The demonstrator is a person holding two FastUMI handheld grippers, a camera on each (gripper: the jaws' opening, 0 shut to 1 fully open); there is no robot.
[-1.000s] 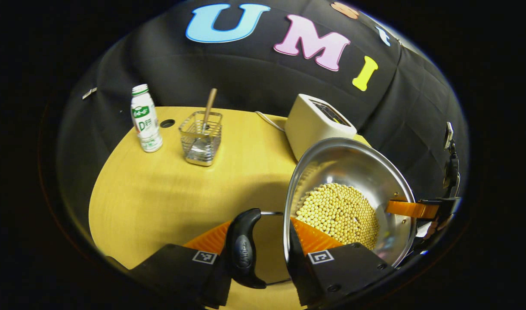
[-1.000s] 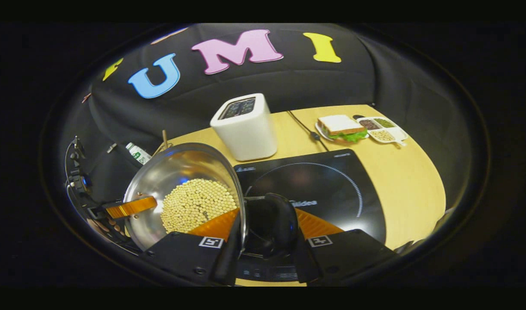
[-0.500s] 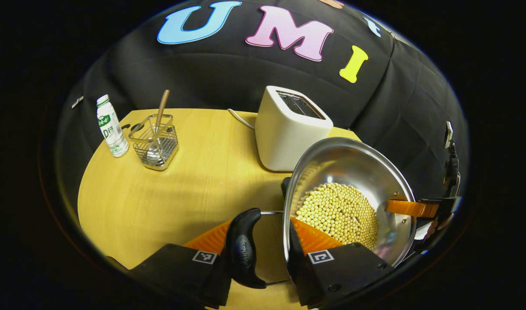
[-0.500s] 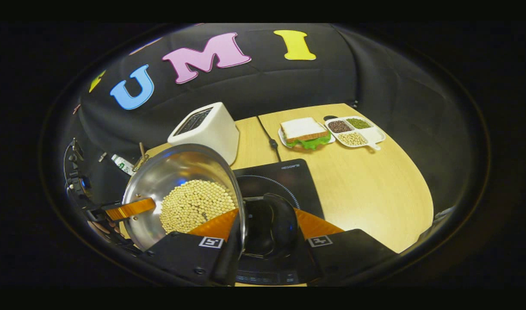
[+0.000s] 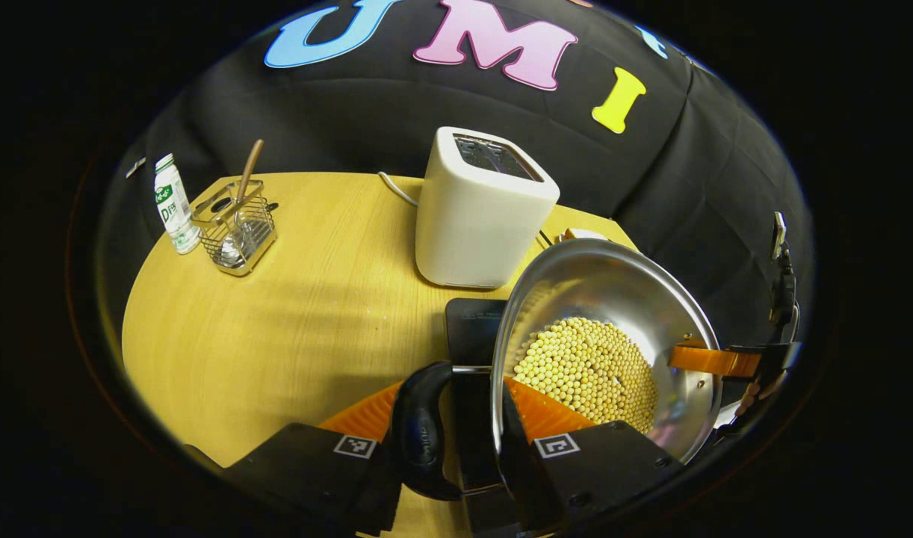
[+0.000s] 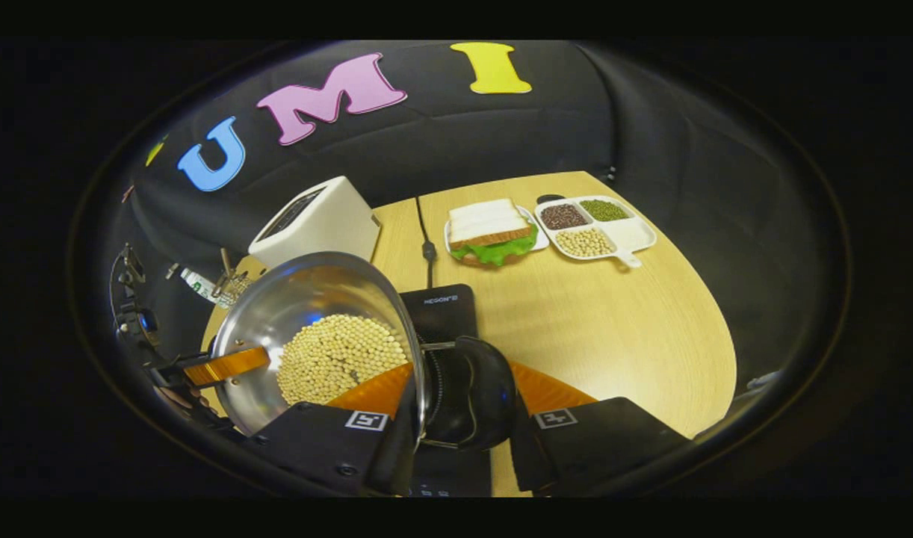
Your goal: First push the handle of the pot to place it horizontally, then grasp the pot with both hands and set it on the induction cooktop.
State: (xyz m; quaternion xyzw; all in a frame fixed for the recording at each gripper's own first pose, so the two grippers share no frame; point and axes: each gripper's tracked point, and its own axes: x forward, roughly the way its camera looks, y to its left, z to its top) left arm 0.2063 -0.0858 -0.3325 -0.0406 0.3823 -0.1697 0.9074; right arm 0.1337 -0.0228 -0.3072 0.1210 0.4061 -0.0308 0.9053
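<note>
1. Pot (image 5: 606,329), a steel one holding pale beans (image 5: 587,370), is in the air between the two grippers, above the near part of the table (image 5: 292,314).
2. Its black handles already lie flat at each side, so the pushing step looks finished.
3. The left gripper (image 5: 456,441) is clamped on the pot at its left handle (image 5: 419,430): one finger is outside the handle and the other is inside the pot wall.
4. The right gripper (image 6: 460,441) is clamped in the same way at the right handle (image 6: 475,392), with one finger in the pot beside the beans (image 6: 337,359).
5. The cooktop (image 6: 441,306) is a dark plate under the pot, in front of the white toaster (image 5: 479,217); in the left gripper view its edge (image 5: 471,332) shows just left of the pot.
6. What is left, in my judgement, is to bring the pot over the middle of the cooktop, lower it flat and open both grippers.
7. The pot must stay level, or the beans can spill.
</note>
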